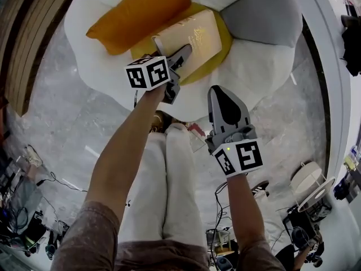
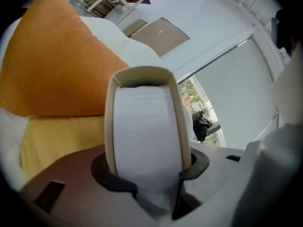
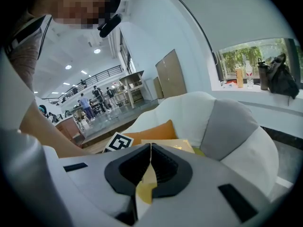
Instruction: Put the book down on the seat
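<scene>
Clamping a thick cream-covered book [image 1: 194,35] by its two covers, the left gripper [image 1: 183,55] holds it tilted over the middle of the round yellow seat [image 1: 225,33] of a white petal-shaped armchair [image 1: 254,66], just beside an orange cushion [image 1: 141,13]. I cannot tell whether book and seat touch. The right gripper [image 1: 223,92] hangs by the armchair's front edge, jaws together, empty.
</scene>
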{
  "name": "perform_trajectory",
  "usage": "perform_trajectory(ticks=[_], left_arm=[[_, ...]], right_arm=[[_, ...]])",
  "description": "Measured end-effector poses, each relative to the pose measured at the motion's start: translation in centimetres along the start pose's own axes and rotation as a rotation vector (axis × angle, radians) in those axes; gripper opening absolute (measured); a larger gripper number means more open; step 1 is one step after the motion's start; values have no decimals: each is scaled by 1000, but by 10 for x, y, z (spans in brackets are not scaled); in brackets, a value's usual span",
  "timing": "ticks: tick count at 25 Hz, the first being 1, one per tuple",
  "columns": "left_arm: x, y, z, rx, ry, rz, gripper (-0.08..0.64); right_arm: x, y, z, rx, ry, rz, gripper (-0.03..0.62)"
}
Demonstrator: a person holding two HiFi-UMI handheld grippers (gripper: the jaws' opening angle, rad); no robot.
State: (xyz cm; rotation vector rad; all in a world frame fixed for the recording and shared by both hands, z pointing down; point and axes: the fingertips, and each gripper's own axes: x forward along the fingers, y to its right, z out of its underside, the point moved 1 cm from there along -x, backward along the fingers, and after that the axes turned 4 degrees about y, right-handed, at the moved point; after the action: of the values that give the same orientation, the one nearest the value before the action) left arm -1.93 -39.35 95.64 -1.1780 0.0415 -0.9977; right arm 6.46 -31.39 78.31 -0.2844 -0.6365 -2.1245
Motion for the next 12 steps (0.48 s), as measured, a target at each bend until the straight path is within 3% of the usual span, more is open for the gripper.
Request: perform_trajectory(ticks=[7, 12], left_arm=[[-5, -14, 5, -6, -14, -53, 244], [-18, -33, 13, 45, -50, -160, 317]], right_arm=[[8, 4, 0, 2, -5, -1, 20], [12, 2, -5, -6, -9, -7, 20]])
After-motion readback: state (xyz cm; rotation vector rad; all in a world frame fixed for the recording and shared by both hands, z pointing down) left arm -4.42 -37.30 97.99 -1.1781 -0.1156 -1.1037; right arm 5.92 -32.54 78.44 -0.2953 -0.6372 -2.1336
